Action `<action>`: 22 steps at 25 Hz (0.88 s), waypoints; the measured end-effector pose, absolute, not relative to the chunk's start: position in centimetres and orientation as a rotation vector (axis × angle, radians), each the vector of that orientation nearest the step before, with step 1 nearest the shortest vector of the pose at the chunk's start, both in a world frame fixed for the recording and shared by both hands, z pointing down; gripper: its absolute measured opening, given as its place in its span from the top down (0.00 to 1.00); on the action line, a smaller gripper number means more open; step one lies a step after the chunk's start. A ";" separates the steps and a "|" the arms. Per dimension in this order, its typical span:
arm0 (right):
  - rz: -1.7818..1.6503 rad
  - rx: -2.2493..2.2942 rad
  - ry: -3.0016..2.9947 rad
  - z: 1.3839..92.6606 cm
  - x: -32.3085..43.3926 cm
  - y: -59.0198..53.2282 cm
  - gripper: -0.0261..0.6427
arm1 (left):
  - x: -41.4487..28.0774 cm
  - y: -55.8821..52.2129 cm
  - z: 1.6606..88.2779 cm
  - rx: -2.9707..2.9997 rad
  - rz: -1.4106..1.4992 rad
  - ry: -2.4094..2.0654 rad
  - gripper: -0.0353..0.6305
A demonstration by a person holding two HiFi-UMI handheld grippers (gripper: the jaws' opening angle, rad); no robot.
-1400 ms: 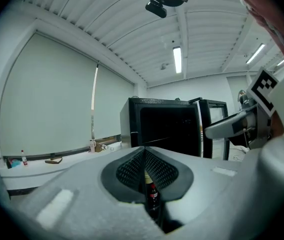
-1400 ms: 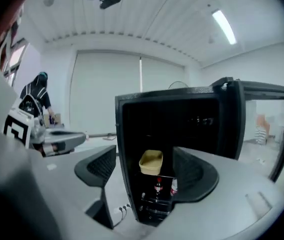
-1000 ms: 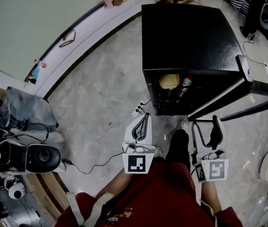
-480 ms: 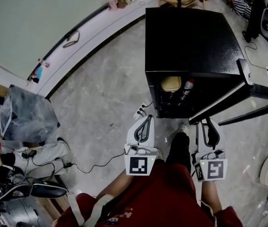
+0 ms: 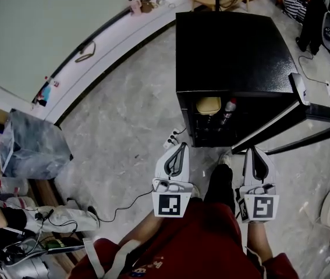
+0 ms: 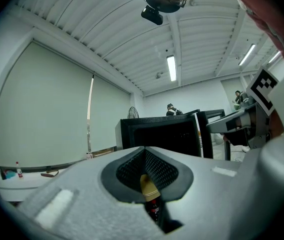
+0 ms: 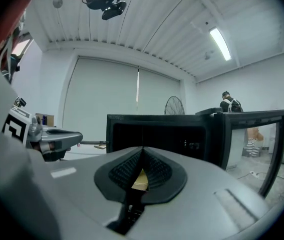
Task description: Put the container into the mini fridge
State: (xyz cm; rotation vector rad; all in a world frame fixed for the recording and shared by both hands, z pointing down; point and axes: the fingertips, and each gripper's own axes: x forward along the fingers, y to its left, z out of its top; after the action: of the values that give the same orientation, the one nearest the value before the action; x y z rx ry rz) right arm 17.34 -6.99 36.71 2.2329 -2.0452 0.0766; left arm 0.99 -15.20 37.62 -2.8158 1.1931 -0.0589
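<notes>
Overhead, the head view shows the black mini fridge [image 5: 229, 45] on the floor [image 5: 124, 115] with its door [image 5: 269, 128] swung open to the right. The pale yellow container [image 5: 208, 104] sits on a shelf inside, just beside a red-capped bottle [image 5: 229, 106]. The left gripper [image 5: 181, 148] and right gripper [image 5: 253, 151] hover side by side before the opening, clear of it.

Left gripper view: the fingers [image 6: 126, 169] meet at their tips with nothing between them, facing the open fridge.

Right gripper view: the fingers [image 7: 157, 171] have just been closing and now meet, empty, with the container showing beyond their gap.
</notes>
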 end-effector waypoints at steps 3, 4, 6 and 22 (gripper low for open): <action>0.104 2.235 -2.033 36.6 17.4 -7.2 0.97 | 1.1 -15.3 37.5 -2.814 -0.049 1.179 0.94; 0.115 2.237 -2.028 36.7 17.5 -7.3 0.97 | 1.0 -15.3 37.4 -2.812 -0.053 1.172 0.94; 0.131 2.237 -2.032 36.8 17.5 -7.5 0.97 | 0.8 -15.4 37.4 -2.810 -0.055 1.171 0.94; 0.061 2.177 -2.043 36.6 16.3 -8.4 0.97 | -0.9 -15.6 37.2 -2.798 -0.042 1.231 0.94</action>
State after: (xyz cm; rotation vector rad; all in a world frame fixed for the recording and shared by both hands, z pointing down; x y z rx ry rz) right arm 16.29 -8.40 36.55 2.1766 -2.0428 0.0608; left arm -0.95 -15.62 37.25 -2.7983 1.2306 -0.0417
